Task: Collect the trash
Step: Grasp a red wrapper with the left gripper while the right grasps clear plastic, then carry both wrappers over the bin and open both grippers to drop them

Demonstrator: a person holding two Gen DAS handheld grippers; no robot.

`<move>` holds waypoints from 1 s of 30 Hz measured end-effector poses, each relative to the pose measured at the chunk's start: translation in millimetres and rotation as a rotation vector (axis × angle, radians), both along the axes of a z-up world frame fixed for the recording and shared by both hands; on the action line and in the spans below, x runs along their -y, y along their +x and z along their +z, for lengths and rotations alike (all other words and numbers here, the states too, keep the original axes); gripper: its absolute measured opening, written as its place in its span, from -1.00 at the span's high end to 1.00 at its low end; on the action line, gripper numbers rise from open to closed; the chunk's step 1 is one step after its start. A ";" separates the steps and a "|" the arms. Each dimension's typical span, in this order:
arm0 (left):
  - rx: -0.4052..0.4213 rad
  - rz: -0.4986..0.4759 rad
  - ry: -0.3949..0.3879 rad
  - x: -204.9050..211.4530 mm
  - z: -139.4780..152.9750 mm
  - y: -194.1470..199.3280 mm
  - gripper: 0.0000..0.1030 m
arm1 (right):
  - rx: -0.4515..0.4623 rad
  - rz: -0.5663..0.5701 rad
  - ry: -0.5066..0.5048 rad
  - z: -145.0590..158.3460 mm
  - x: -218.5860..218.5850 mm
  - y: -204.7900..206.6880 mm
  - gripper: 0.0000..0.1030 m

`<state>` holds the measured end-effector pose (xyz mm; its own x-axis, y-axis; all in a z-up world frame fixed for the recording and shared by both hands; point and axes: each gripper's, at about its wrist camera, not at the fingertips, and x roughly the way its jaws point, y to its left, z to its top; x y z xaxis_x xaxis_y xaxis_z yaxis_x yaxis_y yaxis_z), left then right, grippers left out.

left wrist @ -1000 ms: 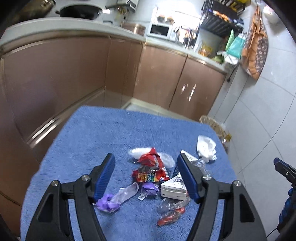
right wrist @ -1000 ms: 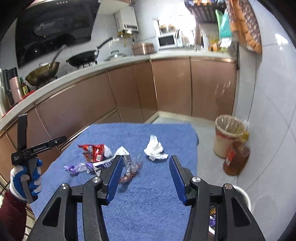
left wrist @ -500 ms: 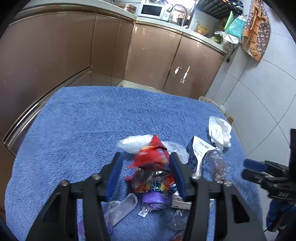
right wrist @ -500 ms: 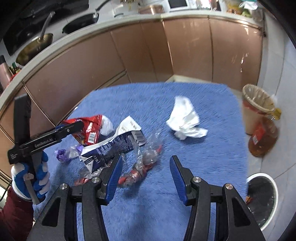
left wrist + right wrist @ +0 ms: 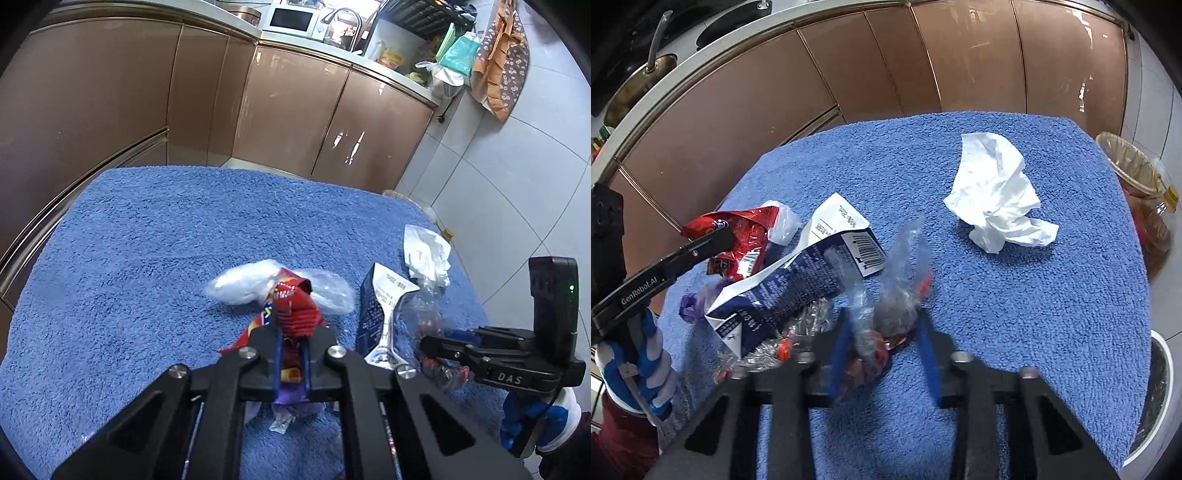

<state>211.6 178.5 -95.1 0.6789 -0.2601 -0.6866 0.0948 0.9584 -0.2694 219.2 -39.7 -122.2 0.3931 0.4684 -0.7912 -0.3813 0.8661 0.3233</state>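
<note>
Red wrapper [image 5: 295, 308] is pinched tight between the blue pads of the left gripper [image 5: 291, 350], jaws drawn in on it, its crumpled top sticking up past the fingertips. The right wrist view shows the same wrapper [image 5: 738, 240] from the side, the left gripper's black finger laid across it [image 5: 701, 245]. Over on the right gripper [image 5: 882, 354], the blue fingers sit either side of a clear plastic wrapper [image 5: 897, 280] with red bits inside; the jaws are narrowed around it, but motion blur hides whether they actually press it. From the left wrist view that gripper [image 5: 436, 345] shows only side-on, so no help there.

Between the two lies a flattened navy carton [image 5: 798, 280], barcode up, touching the clear wrapper. A purple scrap [image 5: 689, 304] peeks out by the carton's left end; the left view catches purple [image 5: 295, 400] under its own jaws. A cloudy plastic bag [image 5: 243, 282] sits just behind the red wrapper. A white tissue [image 5: 997, 199] lies apart, toward the far right of the blue towel [image 5: 147, 240].

Only the right view shows the lined bin [image 5: 1126, 162] and oil bottle [image 5: 1156, 229] beyond the towel's edge. Only the left shows the microwave [image 5: 293, 20] on the counter.
</note>
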 end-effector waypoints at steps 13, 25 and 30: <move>0.110 0.069 -0.026 -21.5 58.9 -40.7 0.87 | 0.106 0.012 0.035 43.7 17.8 -38.2 0.76; 0.229 0.084 0.009 -10.5 119.9 -100.4 0.87 | 0.266 0.011 0.068 115.3 35.0 -91.2 0.76; 0.278 0.062 0.016 5.7 144.2 -123.8 0.87 | 0.343 -0.020 0.081 142.0 54.4 -119.9 0.76</move>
